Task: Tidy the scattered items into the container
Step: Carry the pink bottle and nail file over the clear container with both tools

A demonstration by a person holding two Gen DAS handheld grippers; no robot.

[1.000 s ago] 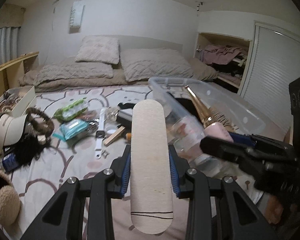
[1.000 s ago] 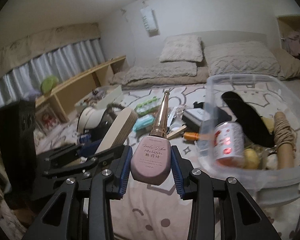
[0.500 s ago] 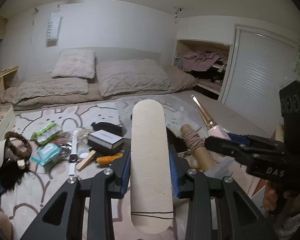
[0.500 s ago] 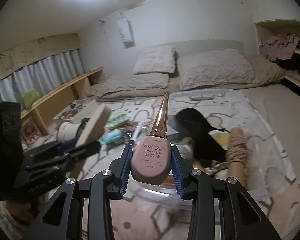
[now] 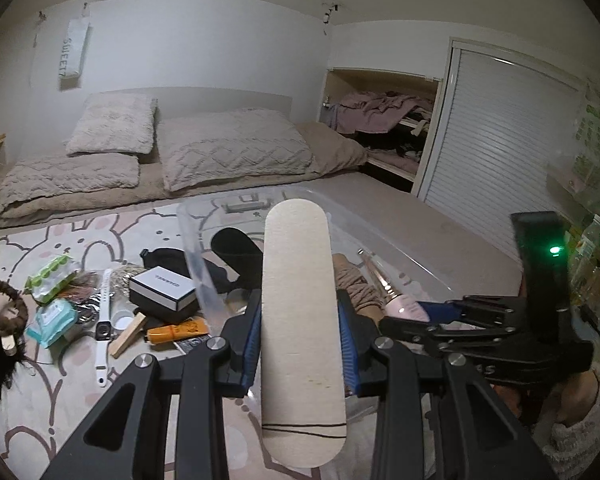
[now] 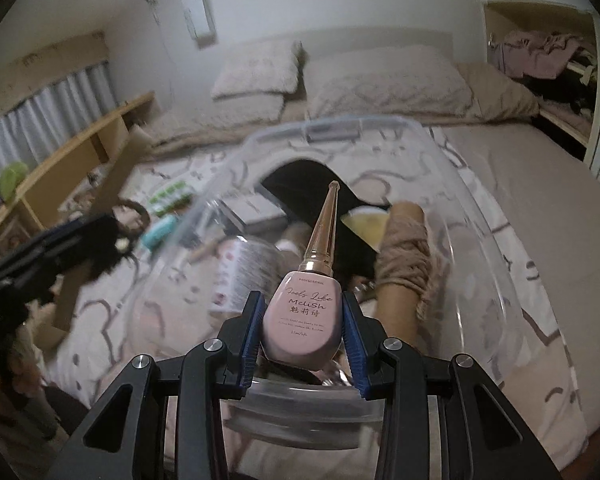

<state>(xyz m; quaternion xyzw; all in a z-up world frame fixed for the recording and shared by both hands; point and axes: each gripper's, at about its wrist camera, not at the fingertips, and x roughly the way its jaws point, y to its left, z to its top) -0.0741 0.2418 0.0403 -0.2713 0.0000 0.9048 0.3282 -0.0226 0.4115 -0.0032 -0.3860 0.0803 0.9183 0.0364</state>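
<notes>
The left gripper (image 5: 300, 344) is clamped on a beige nail file (image 5: 302, 320), held just over the near rim of the clear bin (image 6: 480, 216). The right gripper (image 6: 302, 328) is closed on a pink polish bottle (image 6: 302, 320), poised above the bin's contents. Both should be lowered well past the rim before the 2 grips are loosened, so nothing bounces out. The bottle is best laid beside the wrapped roll (image 6: 404, 256), not dropped onto it.
</notes>
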